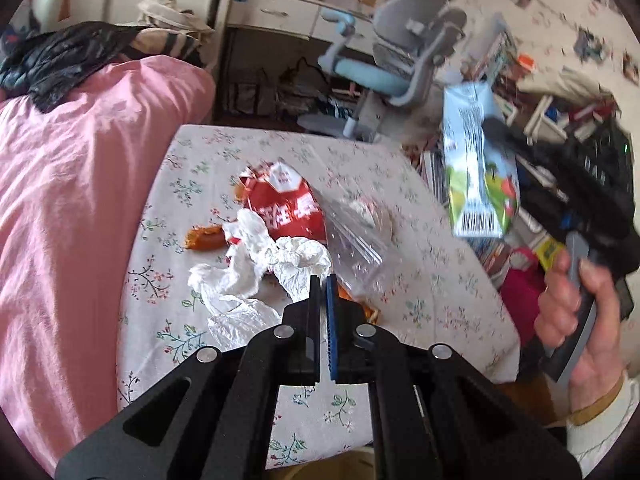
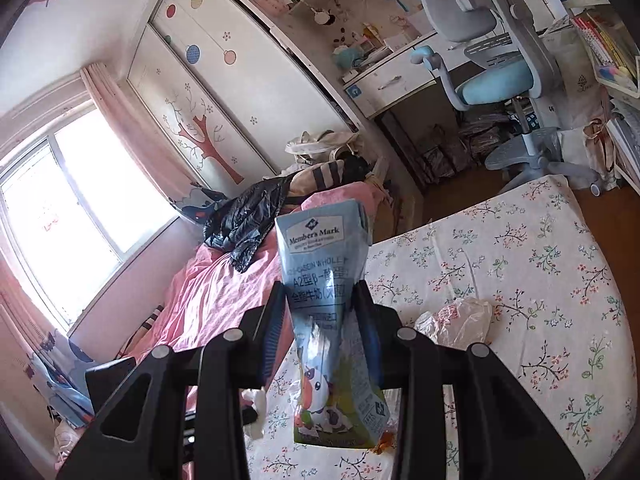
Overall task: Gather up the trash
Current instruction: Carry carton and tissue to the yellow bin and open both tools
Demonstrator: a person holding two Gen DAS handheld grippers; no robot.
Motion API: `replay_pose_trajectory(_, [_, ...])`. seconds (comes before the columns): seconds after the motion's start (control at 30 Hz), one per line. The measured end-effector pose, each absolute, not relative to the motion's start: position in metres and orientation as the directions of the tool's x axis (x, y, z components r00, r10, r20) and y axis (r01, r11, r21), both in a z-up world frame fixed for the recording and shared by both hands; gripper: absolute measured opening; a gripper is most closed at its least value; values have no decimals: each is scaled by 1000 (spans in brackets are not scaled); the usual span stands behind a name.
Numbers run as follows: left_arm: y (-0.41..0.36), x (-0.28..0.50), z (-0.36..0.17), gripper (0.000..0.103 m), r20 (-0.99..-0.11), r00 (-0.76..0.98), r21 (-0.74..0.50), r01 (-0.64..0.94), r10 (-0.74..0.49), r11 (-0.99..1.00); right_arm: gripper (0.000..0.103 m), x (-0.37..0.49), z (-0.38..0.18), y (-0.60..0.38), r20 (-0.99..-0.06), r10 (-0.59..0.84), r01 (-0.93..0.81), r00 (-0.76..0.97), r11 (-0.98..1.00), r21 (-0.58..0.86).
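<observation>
On the left, a pink blanket (image 1: 80,184) lies beside the flowered sheet (image 1: 420,216). My left gripper (image 1: 323,284), fingers pressed together and holding nothing, hovers over crumpled tissue (image 1: 256,264), a red wrapper (image 1: 288,204) and a clear bag (image 1: 356,232). To the right, my right gripper (image 2: 320,300) pinches a milk carton (image 2: 320,264), lifted above the sheet.

Quick count of the trash: one milk carton (image 2: 328,320) clamped between the right jaws, one red snack bag (image 1: 282,204) out ahead of the left jaws, one crumpled white tissue wad (image 1: 260,268) just in front of them, one clear zip bag (image 1: 356,236) slightly right, one clear thin plastic bag (image 1: 236,320) down left, and one orange food scrap (image 1: 202,237) further left. Plus one black bag (image 1: 60,60) way off left.
</observation>
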State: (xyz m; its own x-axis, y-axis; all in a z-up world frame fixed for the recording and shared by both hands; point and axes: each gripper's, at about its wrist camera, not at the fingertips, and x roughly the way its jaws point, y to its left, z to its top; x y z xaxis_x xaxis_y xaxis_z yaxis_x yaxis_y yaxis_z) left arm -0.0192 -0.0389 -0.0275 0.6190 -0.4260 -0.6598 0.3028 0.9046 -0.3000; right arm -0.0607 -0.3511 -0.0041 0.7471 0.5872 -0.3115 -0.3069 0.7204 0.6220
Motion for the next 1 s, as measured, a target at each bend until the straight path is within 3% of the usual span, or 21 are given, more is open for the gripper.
replay_pose_trajectory(0.13, [-15,-24,-15,3,-562,667,-410,289,-489,865,36,-68,-10,-341,-321,604,-314,729,713,627])
replay_pose_trajectory(0.3, [-12,-28,-8,3,-509,696,-425,309,-507,851,36,-84,-10,-329,-328,625,-345,708,712,611])
replay_pose_trajectory(0.73, [-26,-71,-10,3,-496,700,-388,351,-514,852,36,-142,-23,-329,-328,648,-347,687,690,635])
replay_pose_trajectory(1.0, [-21,-120,-21,3,-512,700,-407,313,-498,858,36,-215,-64,-299,-443,633,-311,635,734,604])
